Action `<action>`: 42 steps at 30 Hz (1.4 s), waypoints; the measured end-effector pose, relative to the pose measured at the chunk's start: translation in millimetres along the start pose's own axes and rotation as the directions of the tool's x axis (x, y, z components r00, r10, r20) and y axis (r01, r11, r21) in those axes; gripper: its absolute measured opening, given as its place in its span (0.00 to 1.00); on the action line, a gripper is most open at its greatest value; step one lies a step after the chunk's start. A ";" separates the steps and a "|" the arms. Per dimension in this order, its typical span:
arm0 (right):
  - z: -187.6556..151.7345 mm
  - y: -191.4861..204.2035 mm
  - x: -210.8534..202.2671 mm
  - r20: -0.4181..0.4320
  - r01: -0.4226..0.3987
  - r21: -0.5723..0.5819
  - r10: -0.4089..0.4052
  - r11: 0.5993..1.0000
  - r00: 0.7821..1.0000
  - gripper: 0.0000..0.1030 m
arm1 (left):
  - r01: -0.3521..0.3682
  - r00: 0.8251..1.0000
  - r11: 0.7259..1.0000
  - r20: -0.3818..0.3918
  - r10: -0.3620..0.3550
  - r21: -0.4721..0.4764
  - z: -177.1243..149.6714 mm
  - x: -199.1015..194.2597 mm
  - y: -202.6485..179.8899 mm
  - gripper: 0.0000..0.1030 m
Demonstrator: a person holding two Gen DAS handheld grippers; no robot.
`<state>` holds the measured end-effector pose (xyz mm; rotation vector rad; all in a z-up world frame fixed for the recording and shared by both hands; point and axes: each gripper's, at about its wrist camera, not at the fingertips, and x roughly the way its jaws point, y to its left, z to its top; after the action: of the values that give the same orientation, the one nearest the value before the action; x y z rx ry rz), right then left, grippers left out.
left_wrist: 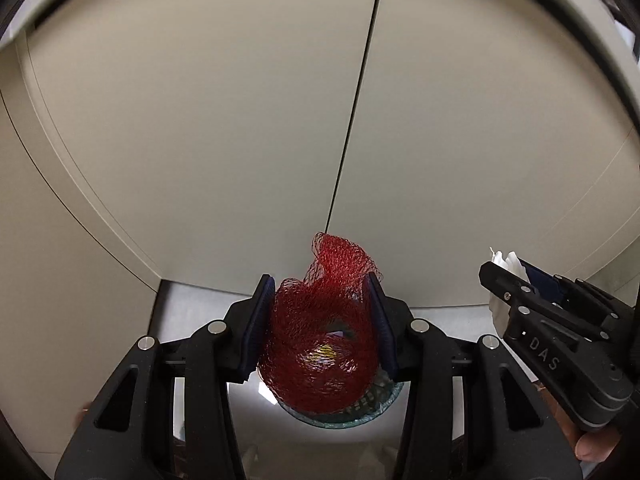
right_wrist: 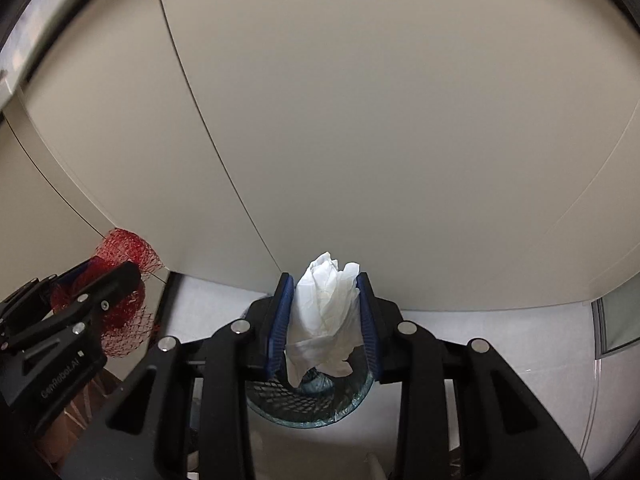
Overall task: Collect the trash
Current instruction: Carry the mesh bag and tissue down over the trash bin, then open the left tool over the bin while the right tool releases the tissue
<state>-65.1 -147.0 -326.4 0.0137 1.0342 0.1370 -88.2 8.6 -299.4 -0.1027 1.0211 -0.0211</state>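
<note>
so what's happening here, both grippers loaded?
Yes. The left gripper is shut on a wad of red mesh netting; the right gripper is shut on a crumpled white tissue. Both hang above a mesh wastebasket in front of beige cabinet doors. Nothing is released yet.

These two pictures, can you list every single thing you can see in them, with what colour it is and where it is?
Red mesh net: one, red, bunched between the left gripper's pads.
White crumpled tissue: one, white, squeezed between the right gripper's pads.
Mesh bin: one, dark with a bluish liner at the rim, low in both views, below the held trash.
Cabinet doors: pale beige panels with a dark seam, filling the background.
Floor: light grey, under the cabinet.
Left gripper: one, black with blue pads, closed on the net.
Right gripper: one, black with blue pads, closed on the tissue.
</note>
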 end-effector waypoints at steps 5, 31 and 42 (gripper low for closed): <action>-12.7 0.0 40.0 -0.024 0.020 0.013 -0.020 1.000 1.000 0.30 | -0.033 0.999 0.999 -0.019 0.033 -0.004 -19.8 45.2 0.7 0.44; -75.0 4.0 152.0 -0.154 0.032 -0.030 -0.036 0.999 0.987 0.30 | -0.076 0.974 0.996 -0.212 0.084 0.048 -78.1 159.9 15.6 0.62; -83.2 3.4 162.7 -0.161 -0.022 -0.038 0.015 0.999 0.987 0.32 | -0.077 0.975 0.997 -0.207 0.076 0.004 -74.3 164.1 24.5 0.72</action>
<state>-54.9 -128.5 -508.0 -0.0245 1.1921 0.1781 -66.5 16.6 -479.8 -0.0653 1.2324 0.0412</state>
